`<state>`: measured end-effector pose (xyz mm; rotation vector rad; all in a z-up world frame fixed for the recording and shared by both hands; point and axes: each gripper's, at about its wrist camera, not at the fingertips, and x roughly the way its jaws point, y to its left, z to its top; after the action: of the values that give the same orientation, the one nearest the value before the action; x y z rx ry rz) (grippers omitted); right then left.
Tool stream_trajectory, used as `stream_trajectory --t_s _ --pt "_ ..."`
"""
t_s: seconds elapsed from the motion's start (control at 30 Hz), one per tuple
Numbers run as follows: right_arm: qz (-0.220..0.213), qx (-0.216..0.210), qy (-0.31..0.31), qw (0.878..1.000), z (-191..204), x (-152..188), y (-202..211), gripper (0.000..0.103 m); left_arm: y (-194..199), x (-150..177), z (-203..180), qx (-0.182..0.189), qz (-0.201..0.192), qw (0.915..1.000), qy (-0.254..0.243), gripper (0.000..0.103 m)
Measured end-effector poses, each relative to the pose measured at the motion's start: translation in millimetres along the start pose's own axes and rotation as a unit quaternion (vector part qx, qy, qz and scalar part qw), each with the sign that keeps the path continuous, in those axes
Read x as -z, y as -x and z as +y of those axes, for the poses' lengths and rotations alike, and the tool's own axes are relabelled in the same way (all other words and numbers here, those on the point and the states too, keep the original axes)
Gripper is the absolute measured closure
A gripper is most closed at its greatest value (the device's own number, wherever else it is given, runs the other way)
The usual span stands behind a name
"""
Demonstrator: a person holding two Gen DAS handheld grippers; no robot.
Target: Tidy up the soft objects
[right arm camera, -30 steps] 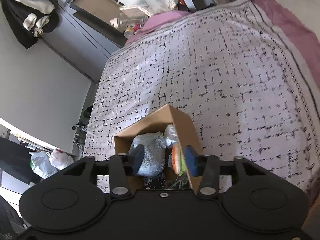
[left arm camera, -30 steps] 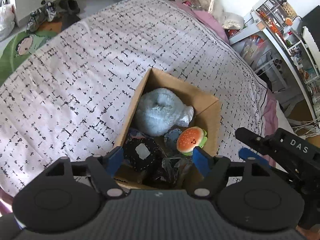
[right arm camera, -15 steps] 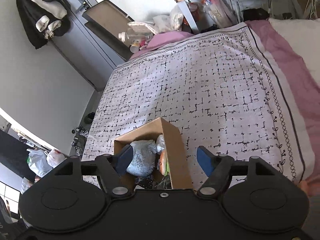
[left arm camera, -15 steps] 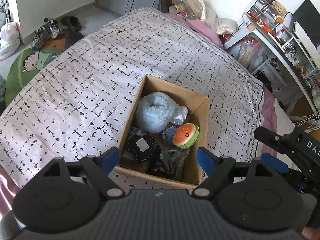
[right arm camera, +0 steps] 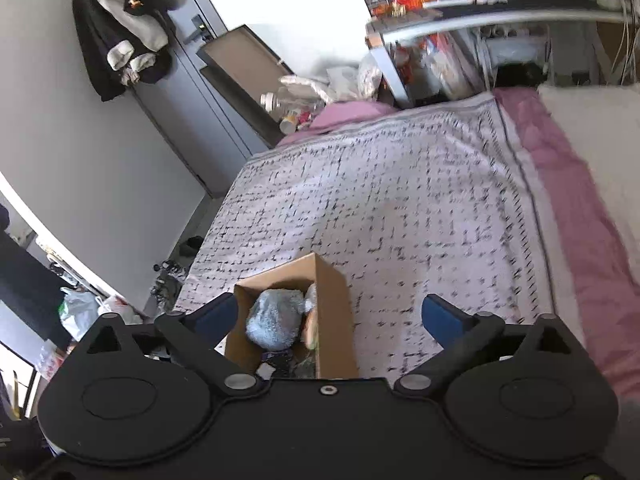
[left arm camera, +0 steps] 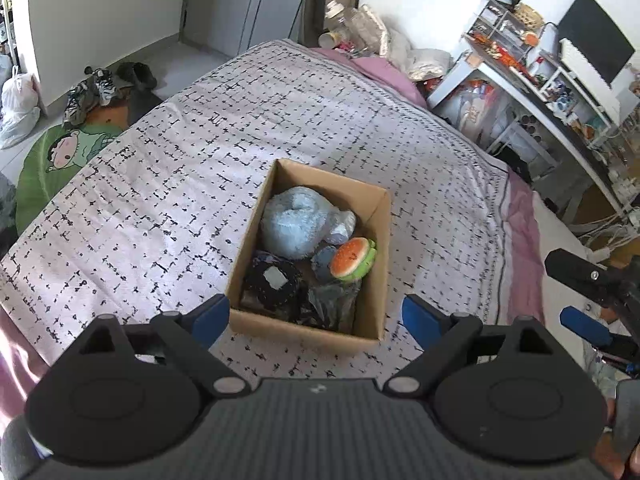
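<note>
Both tools (left arm camera: 316, 316) (right arm camera: 330, 318) spread wide, empty; cardboard box (left arm camera: 378, 280) holds blue plush (left arm camera: 294, 222), burger toy (left arm camera: 352, 259).

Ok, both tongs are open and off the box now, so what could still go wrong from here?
1. The burger plush leans on the cardboard box wall, perched above the other toys; a nudge to the box could tip it out.
2. The box sits on a soft bedspread, so pushing it with the left tongs may tilt it.
3. The right tongs hang right above the box rim; dropping low could clip it.
</note>
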<state>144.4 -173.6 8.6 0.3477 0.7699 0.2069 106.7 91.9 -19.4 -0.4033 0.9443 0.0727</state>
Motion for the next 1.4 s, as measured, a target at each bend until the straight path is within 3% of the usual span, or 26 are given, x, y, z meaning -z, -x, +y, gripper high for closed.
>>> stream_trajectory --t_s 0.5,1.4 --pt "-0.024 0.019 0.064 0.997 1 24 53 0.0 48 38 -10 -0.007 -0.041 0.9983 -0.042 0.001" --pt "-0.028 0.028 0.117 0.992 -5 61 99 0.0 99 84 -24 -0.015 -0.084 0.9905 -0.108 0.001"
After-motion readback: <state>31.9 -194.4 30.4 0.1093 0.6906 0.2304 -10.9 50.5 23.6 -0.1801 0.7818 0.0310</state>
